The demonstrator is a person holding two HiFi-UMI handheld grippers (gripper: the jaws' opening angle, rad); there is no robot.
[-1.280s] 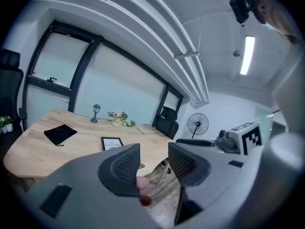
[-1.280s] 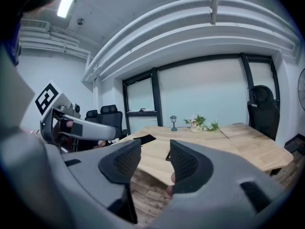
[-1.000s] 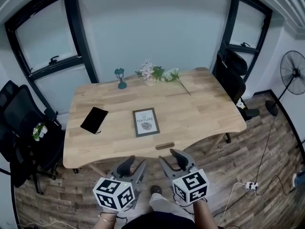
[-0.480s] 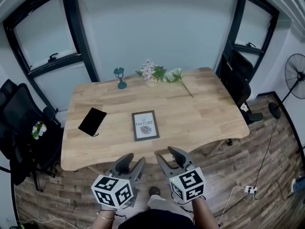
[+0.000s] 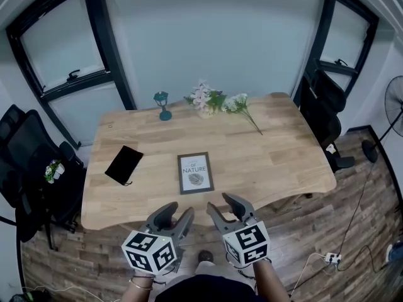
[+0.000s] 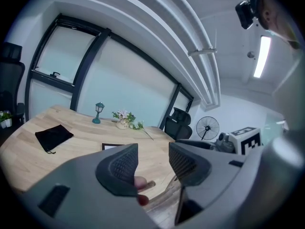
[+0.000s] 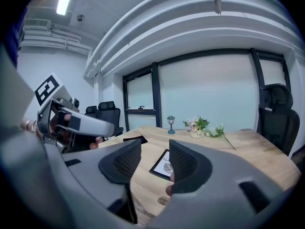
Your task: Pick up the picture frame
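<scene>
Wooden bench (image 5: 271, 162) ahead of you. Your left tongs (image 5: 176, 216) and right tongs (image 5: 227, 207) off near edge, both parted, gripping nothing. Picture frame (image 5: 195, 173) flat mid-bench, beyond tongs. Black pouch (image 5: 124, 165) left of frame.

A light wooden table (image 5: 271, 156) is seen from above. Near its middle a picture frame (image 5: 194, 173) is laid flat – dark-rimmed, with a white print. A black pouch (image 5: 124, 165) is laid to its left, well apart. Along the far edge a small teal lamp (image 5: 162, 105) is stood upright, with flowers (image 5: 208, 99) placed beside it.
</scene>
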